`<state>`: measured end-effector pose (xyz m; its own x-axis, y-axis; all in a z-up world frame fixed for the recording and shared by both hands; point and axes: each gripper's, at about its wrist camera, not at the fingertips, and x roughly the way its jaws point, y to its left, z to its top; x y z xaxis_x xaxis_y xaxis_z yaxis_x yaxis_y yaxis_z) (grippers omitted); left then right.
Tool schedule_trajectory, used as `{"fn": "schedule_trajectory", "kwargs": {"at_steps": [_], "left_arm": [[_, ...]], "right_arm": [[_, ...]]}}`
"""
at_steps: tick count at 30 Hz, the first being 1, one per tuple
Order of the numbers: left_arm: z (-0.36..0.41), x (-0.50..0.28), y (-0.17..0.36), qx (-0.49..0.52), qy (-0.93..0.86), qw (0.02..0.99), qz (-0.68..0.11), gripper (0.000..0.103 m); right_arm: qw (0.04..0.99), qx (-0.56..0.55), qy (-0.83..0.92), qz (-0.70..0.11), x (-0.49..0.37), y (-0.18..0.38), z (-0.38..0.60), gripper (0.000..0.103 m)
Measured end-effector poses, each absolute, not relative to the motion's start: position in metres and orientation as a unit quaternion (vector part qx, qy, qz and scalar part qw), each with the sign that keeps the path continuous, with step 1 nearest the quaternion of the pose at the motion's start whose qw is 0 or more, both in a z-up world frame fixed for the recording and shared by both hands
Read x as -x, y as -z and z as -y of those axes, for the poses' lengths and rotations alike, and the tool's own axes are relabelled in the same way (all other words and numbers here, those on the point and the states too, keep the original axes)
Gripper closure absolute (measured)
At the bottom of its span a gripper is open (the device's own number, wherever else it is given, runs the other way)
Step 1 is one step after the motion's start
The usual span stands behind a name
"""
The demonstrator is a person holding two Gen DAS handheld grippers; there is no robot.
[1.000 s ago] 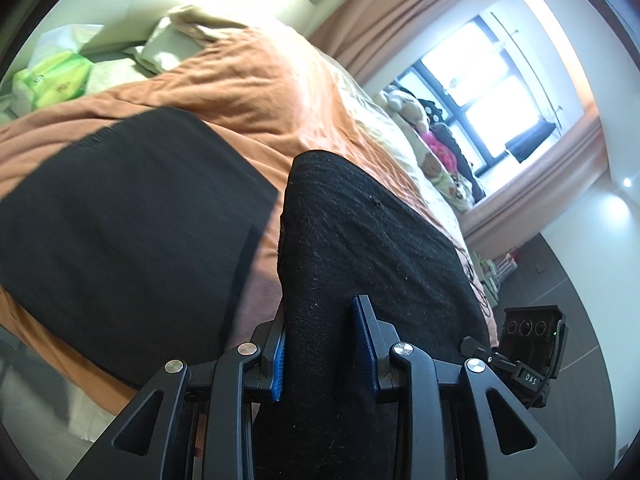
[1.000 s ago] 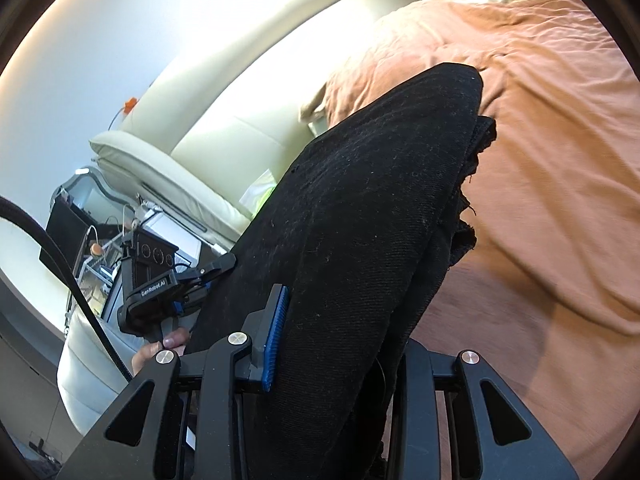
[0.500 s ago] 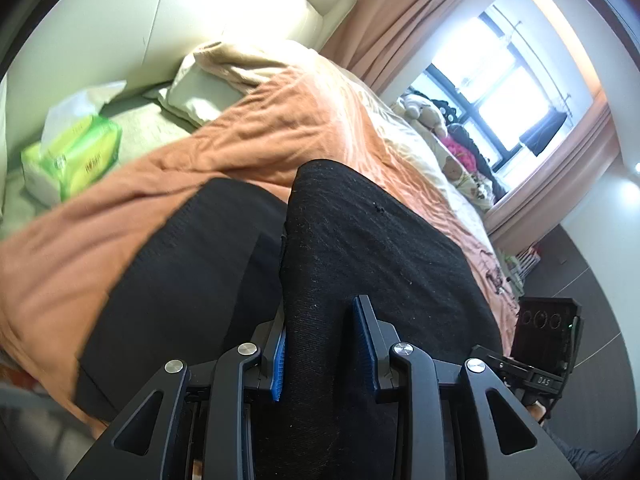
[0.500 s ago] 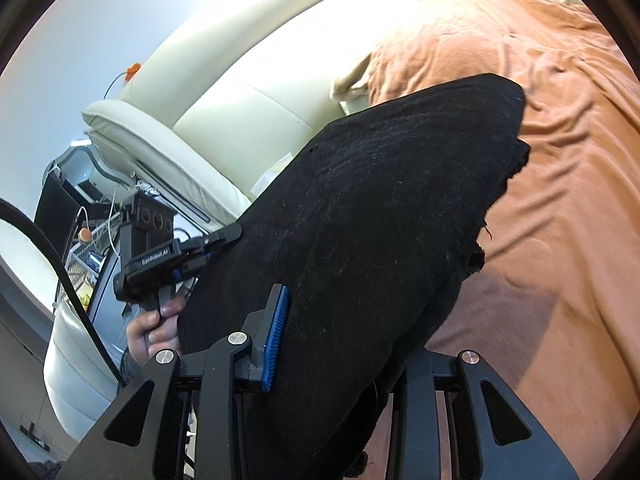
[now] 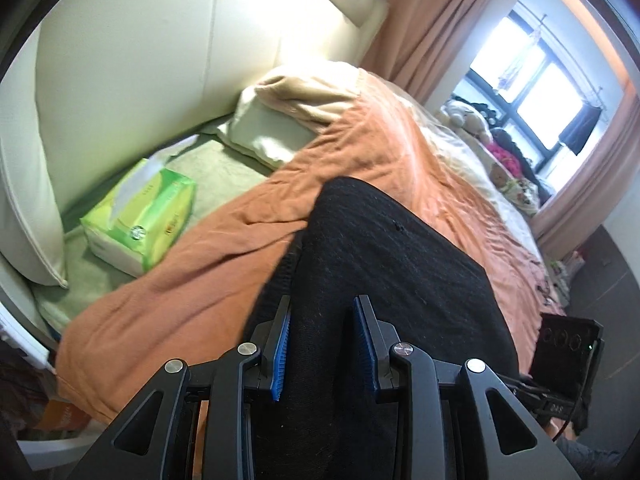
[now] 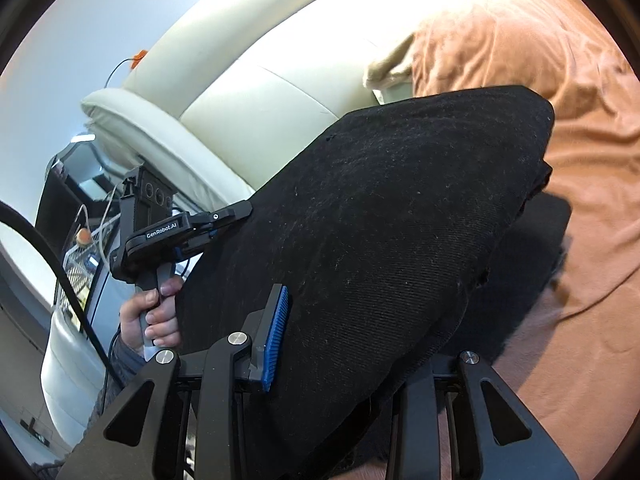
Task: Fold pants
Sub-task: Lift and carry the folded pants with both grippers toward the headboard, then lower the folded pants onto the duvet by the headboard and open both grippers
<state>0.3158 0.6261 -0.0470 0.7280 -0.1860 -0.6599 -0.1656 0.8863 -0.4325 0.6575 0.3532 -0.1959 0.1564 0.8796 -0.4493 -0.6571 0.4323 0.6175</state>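
Carrying one end of the black pants [image 5: 384,264] across the bed, both tongs hold the cloth raised above the orange blanket [image 5: 200,280]: the left tongs [image 5: 322,340] are clamped on a bunched fold of the fabric between their blue pads, and the right tongs [image 6: 348,340] grip another part of the same edge, though only one of their pads shows past the cloth draped over them. From the right wrist view the left tongs [image 6: 236,214] meet the cloth at its far side, a hand [image 6: 150,316] around their handle. Part of the pants lies dark on the blanket beneath the lifted part. This looks like the fold-over step, the held end being brought over the part that lies flat. The next move calls for lining the raised edge up with the lower layer, lowering both tongs evenly so no crease forms, then releasing. A green tissue pack [image 5: 140,216] sits near the headboard, well apart.
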Motion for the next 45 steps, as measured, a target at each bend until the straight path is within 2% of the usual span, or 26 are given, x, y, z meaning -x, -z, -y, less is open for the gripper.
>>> {"fn": "schedule_trajectory", "kwargs": {"at_steps": [2, 3, 6, 7, 8, 20, 29, 31, 33, 36, 45], "left_arm": [[-0.632, -0.313, 0.053, 0.233, -0.041, 0.903, -0.359, 0.067], [-0.635, -0.310, 0.057, 0.241, -0.053, 0.900, -0.360, 0.059], [-0.633, -0.301, 0.069, 0.243, -0.062, 0.900, -0.358, 0.047], [-0.630, -0.299, 0.072, 0.235, -0.067, 0.900, -0.362, 0.047], [-0.628, -0.298, 0.077, 0.231, -0.069, 0.898, -0.367, 0.047], [-0.595, -0.274, 0.097, 0.228, -0.091, 0.897, -0.367, 0.047], [-0.573, -0.276, 0.102, 0.219, -0.098, 0.899, -0.367, 0.045], [-0.569, -0.278, 0.104, 0.212, -0.103, 0.900, -0.367, 0.040], [-0.564, -0.279, 0.105, 0.206, -0.108, 0.901, -0.367, 0.036], [-0.558, -0.282, 0.109, 0.200, -0.114, 0.900, -0.370, 0.034], [-0.540, -0.280, 0.111, 0.185, -0.121, 0.899, -0.377, 0.034]], "right_arm": [[0.749, -0.132, -0.487, -0.429, -0.657, 0.219, -0.362, 0.071], [0.746, -0.125, -0.475, -0.449, -0.657, 0.229, -0.365, 0.066], [0.734, -0.125, -0.493, -0.451, -0.648, 0.239, -0.355, 0.060], [0.737, -0.120, -0.491, -0.449, -0.647, 0.237, -0.351, 0.050], [0.742, -0.112, -0.487, -0.447, -0.646, 0.235, -0.347, 0.048], [0.795, -0.056, -0.462, -0.390, -0.652, 0.192, -0.314, 0.048], [0.794, 0.004, -0.498, -0.350, -0.654, 0.163, -0.361, 0.056], [0.783, 0.021, -0.508, -0.359, -0.656, 0.168, -0.378, 0.063], [0.781, 0.041, -0.507, -0.363, -0.660, 0.178, -0.390, 0.065], [0.789, 0.071, -0.495, -0.356, -0.665, 0.195, -0.395, 0.074], [0.783, 0.140, -0.494, -0.352, -0.666, 0.213, -0.391, 0.075]]}}
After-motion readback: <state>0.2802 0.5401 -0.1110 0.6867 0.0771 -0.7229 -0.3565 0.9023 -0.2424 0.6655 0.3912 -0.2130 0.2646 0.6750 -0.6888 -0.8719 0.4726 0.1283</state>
